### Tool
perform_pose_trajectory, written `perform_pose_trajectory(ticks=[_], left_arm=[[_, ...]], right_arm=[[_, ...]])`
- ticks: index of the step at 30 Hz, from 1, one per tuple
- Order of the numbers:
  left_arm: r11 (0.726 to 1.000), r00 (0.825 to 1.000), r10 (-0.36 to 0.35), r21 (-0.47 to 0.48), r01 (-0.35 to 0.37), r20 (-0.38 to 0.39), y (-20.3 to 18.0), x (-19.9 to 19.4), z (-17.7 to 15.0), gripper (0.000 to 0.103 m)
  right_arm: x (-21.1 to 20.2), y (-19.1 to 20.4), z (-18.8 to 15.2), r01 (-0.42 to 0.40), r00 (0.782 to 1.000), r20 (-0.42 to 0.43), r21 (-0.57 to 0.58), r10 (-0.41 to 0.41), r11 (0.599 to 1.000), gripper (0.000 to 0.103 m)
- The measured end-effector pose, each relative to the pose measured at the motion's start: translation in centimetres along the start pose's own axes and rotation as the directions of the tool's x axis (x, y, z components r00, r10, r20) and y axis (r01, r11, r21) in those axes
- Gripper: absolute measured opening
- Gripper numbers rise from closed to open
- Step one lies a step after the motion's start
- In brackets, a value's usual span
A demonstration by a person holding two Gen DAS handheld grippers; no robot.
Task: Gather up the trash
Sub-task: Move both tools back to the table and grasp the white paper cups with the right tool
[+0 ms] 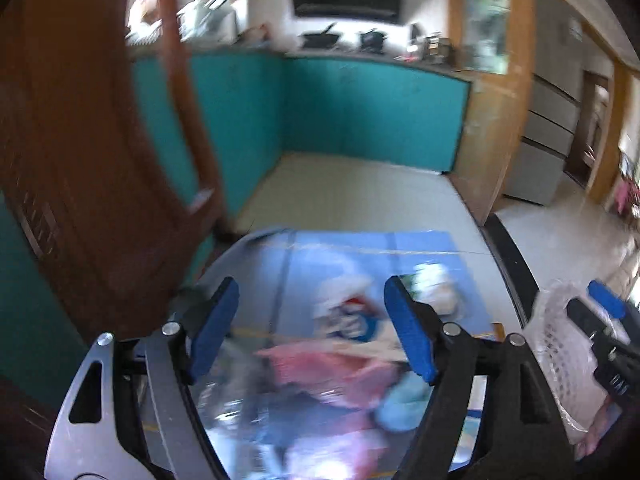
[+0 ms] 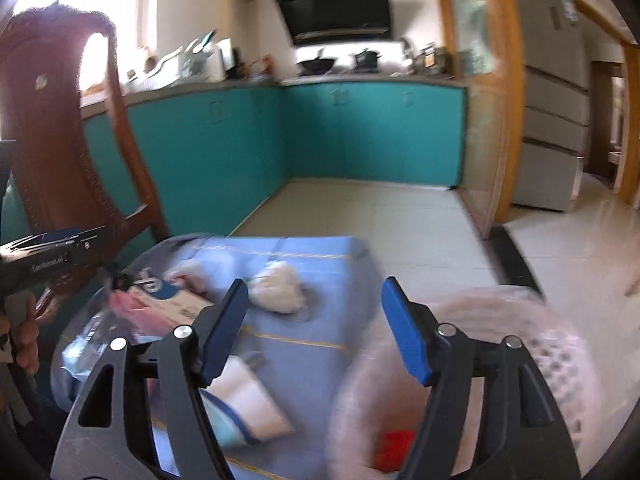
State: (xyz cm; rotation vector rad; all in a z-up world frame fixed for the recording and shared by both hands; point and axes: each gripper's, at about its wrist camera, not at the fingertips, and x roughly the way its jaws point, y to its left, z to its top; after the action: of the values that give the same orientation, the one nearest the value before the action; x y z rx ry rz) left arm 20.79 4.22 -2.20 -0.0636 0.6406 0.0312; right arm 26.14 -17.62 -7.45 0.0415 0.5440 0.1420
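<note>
Trash lies on a table with a blue cloth (image 1: pixel 420 244) (image 2: pixel 320 256). In the left wrist view my left gripper (image 1: pixel 310 312) is open above a pink wrapper (image 1: pixel 332 368), a red, white and blue packet (image 1: pixel 352 320) and a crumpled white tissue (image 1: pixel 436 288). In the right wrist view my right gripper (image 2: pixel 312 316) is open and empty over the cloth. The tissue (image 2: pixel 278 288) lies just beyond its left finger. A white packet with a blue edge (image 2: pixel 248 404) lies below it. A white perforated basket (image 2: pixel 500 360) (image 1: pixel 560 344) with something red (image 2: pixel 394 450) inside sits at the right.
A brown wooden chair (image 1: pixel 80 160) (image 2: pixel 60 140) stands at the table's left. Teal kitchen cabinets (image 1: pixel 360 112) (image 2: pixel 360 132) and a tiled floor (image 2: pixel 380 216) lie beyond the table. A clear plastic bottle (image 2: pixel 92 340) lies at the table's left edge.
</note>
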Motion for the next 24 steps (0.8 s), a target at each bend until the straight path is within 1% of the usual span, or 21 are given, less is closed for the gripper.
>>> perform_pose_trajectory(ticks=[2, 4, 5, 6, 7, 9, 10, 11, 12, 13, 14, 16, 17, 18, 20, 22, 24], left_arm=[[0.999, 1.0, 0.013, -0.031, -0.013, -0.02, 2.2, 0.2, 0.0, 0.077], [1.0, 0.999, 0.027, -0.012, -0.027, -0.021, 3.5, 0.0, -0.1, 0.08], [1.0, 0.999, 0.022, 0.008, -0.021, -0.027, 3.9, 0.0, -0.2, 0.082], [0.999, 0.999, 0.006, 0.038, -0.004, -0.041, 4.2, 0.0, -0.4, 0.083], [0.998, 0.998, -0.013, 0.062, 0.017, -0.054, 4.3, -0.1, -0.7, 0.083], [0.985, 0.988, -0.104, 0.128, 0.118, -0.116, 4.0, 0.0, -1.6, 0.083], [0.973, 0.978, -0.146, 0.156, 0.17, -0.152, 3.8, 0.0, -2.3, 0.083], [0.955, 0.962, -0.19, 0.191, 0.227, -0.195, 3.3, 0.2, -2.9, 0.083], [0.934, 0.949, -0.219, 0.232, 0.27, -0.226, 2.7, 0.2, -3.7, 0.084], [0.914, 0.941, -0.232, 0.276, 0.298, -0.248, 2.0, 0.2, -4.5, 0.086], [0.898, 0.936, -0.234, 0.311, 0.311, -0.262, 1.5, 0.1, -5.3, 0.087], [0.864, 0.933, -0.217, 0.388, 0.321, -0.288, 0.2, 0.2, -6.7, 0.088], [0.853, 0.933, -0.207, 0.412, 0.319, -0.294, -0.2, 0.3, -7.2, 0.088], [0.843, 0.935, -0.192, 0.437, 0.313, -0.299, -0.7, 0.5, -7.7, 0.088], [0.83, 0.937, -0.165, 0.47, 0.301, -0.309, -1.7, 0.9, -8.5, 0.088], [0.822, 0.931, -0.162, 0.478, 0.311, -0.329, -2.5, 1.5, -9.0, 0.088], [0.816, 0.921, -0.153, 0.48, 0.322, -0.358, -3.1, 2.4, -9.6, 0.087]], right_arm=[[2.5, 2.4, 0.0, -0.063, 0.996, -0.07, -0.021, 0.061, 0.998, 0.068], [4.5, 4.6, -0.4, -0.153, 0.974, -0.175, -0.045, 0.143, 0.987, 0.069], [5.2, 5.9, -0.9, -0.2, 0.958, -0.224, -0.074, 0.18, 0.977, 0.069], [5.5, 7.1, -1.4, -0.221, 0.949, -0.257, -0.116, 0.186, 0.968, 0.07], [5.6, 8.2, -1.9, -0.218, 0.947, -0.276, -0.168, 0.167, 0.961, 0.072], [5.4, 9.2, -2.8, -0.2, 0.949, -0.29, -0.24, 0.127, 0.95, 0.075], [5.0, 9.3, -3.2, -0.196, 0.949, -0.295, -0.267, 0.113, 0.944, 0.078], [4.8, 9.0, -3.5, -0.19, 0.949, -0.297, -0.271, 0.106, 0.943, 0.081], [4.3, 8.4, -3.8, -0.177, 0.95, -0.297, -0.267, 0.094, 0.947, 0.082], [4.0, 7.6, -3.9, -0.169, 0.951, -0.297, -0.257, 0.089, 0.952, 0.084], [3.6, 6.8, -4.0, -0.168, 0.95, -0.3, -0.241, 0.092, 0.956, 0.089], [3.1, 5.1, -4.1, -0.196, 0.939, -0.322, -0.214, 0.12, 0.957, 0.095], [2.8, 4.9, -4.3, -0.229, 0.927, -0.347, -0.219, 0.143, 0.949, 0.096], [2.8, 4.9, -4.6, -0.244, 0.921, -0.361, -0.236, 0.148, 0.941, 0.097], [2.5, 5.5, -5.6, -0.256, 0.916, -0.377, -0.29, 0.136, 0.922, 0.099], [2.9, 6.3, -6.1, -0.265, 0.911, -0.393, -0.321, 0.127, 0.909, 0.099], [3.6, 6.6, -6.6, -0.268, 0.903, -0.413, -0.331, 0.117, 0.905, 0.099]])
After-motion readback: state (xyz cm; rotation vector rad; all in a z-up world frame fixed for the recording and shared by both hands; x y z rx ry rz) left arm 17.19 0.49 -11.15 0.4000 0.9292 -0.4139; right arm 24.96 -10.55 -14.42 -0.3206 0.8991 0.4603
